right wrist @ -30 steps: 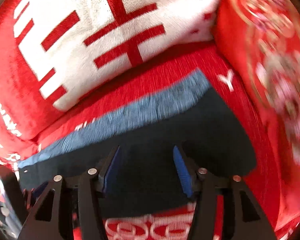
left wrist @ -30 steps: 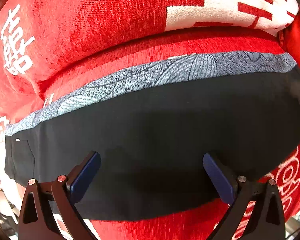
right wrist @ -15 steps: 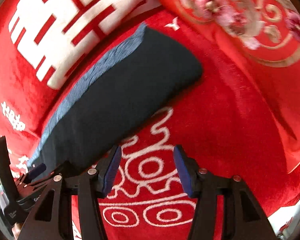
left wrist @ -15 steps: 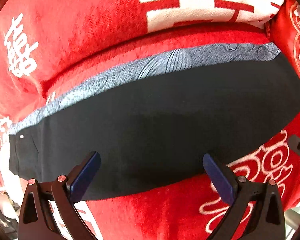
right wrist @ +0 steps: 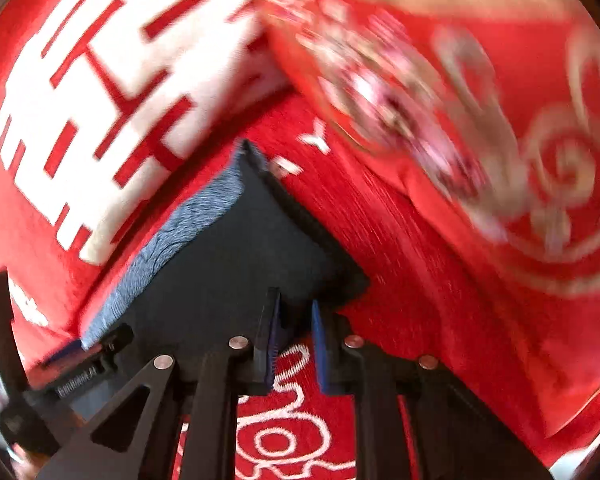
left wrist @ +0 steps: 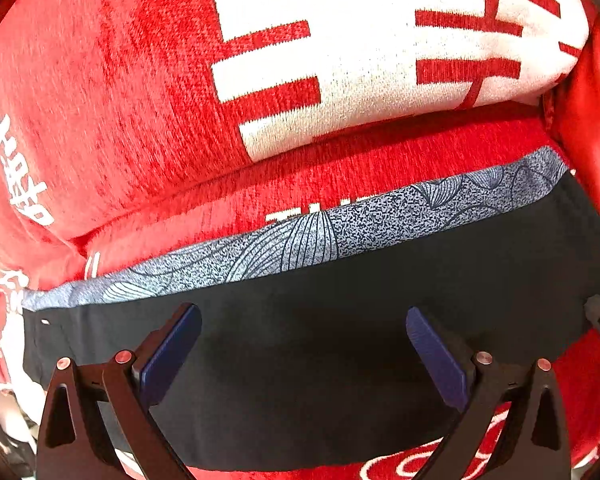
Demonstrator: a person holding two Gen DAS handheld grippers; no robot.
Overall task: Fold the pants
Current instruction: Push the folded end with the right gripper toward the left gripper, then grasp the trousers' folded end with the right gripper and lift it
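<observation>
The pants lie as a long flat dark band on the red blanket, seemingly folded lengthwise; cross folds remain. The left gripper hovers, jaws spread; the right gripper, jaws nearly together, reaches the band's near corner.

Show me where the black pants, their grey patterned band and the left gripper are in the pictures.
black pants (left wrist: 320, 360), left wrist view, on the flat dark cloth between the fingers.
grey patterned band (left wrist: 300, 244), left wrist view, on the middle of the strip.
left gripper (left wrist: 304, 344), left wrist view, midway between its fingertips.
</observation>
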